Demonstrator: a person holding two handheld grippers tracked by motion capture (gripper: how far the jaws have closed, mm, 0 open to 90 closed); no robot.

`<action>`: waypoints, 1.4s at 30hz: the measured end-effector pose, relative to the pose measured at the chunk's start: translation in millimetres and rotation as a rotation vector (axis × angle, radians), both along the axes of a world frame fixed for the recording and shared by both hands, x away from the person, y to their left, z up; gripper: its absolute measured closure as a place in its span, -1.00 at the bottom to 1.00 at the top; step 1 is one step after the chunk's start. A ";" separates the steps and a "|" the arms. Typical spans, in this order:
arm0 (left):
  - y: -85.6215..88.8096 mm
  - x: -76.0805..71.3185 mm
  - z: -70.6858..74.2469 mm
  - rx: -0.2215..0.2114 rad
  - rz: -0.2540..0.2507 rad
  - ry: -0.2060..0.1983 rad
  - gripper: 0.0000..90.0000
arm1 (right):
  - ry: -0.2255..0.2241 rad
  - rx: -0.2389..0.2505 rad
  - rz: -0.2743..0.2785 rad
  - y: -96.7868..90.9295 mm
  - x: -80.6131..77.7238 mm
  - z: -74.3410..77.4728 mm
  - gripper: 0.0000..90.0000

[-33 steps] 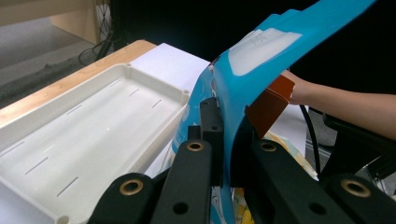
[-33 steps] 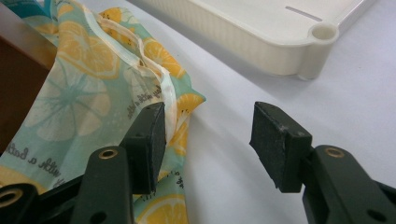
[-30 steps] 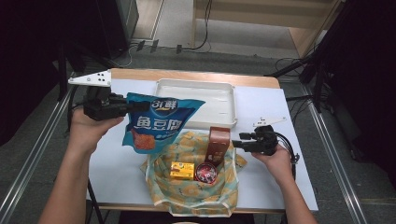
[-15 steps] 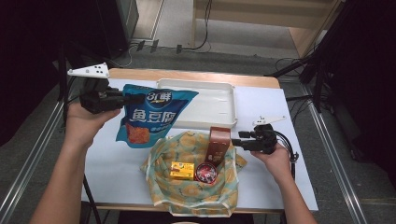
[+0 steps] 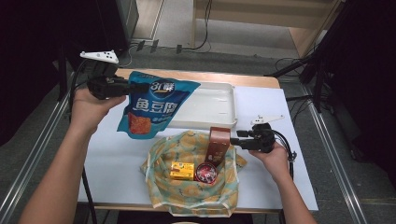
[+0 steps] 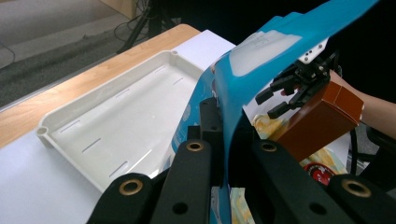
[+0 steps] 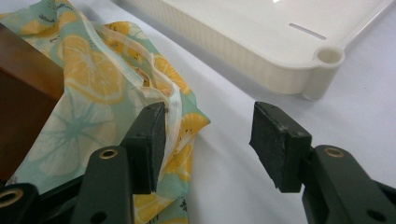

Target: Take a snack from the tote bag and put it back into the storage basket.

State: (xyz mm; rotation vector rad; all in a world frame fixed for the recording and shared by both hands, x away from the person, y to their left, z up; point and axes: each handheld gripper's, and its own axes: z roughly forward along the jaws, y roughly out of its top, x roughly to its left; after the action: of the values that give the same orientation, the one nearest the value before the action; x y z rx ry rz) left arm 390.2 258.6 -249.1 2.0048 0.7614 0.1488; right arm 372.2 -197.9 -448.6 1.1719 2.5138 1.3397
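Snack-unpacking at a white-topped bench [image 5: 280,107]: the left gripper [image 5: 133,87], jaws clamped tight on the top edge of a blue foil snack bag printed with white characters [image 5: 154,107], has carried it up and away from the lemon-print cloth bag [image 5: 187,196] over the past second, so the packet now hangs clear of the bench, just in front of the shallow white plastic tray [image 5: 210,105]. That lift suggests the tray is its destination, and the tray is bare. Inside the open cloth bag lie a small yellow box [image 5: 182,170] and a round red-lidded tin [image 5: 205,172], with a tall brown carton [image 5: 219,143] upright at its rim. The right gripper [image 5: 237,138], jaws partly open and holding nothing, waits beside that carton.
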 end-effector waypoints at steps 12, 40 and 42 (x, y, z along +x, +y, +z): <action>-9.3 25.2 13.4 0.001 0.023 0.002 0.99 | -0.005 -0.001 0.003 0.1 -0.8 0.6 0.04; -55.6 83.3 5.3 0.012 0.013 0.012 0.99 | 0.000 -0.001 0.008 1.8 -6.6 3.2 0.04; -61.4 87.5 2.8 0.014 0.006 0.013 0.99 | -0.002 0.000 0.007 1.5 -6.6 3.0 0.04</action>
State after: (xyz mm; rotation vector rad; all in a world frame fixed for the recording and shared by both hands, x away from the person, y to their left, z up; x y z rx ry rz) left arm 477.7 197.2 -246.3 2.0182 0.7771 0.1452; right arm 365.6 -196.4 -445.7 1.1621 2.5192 1.3422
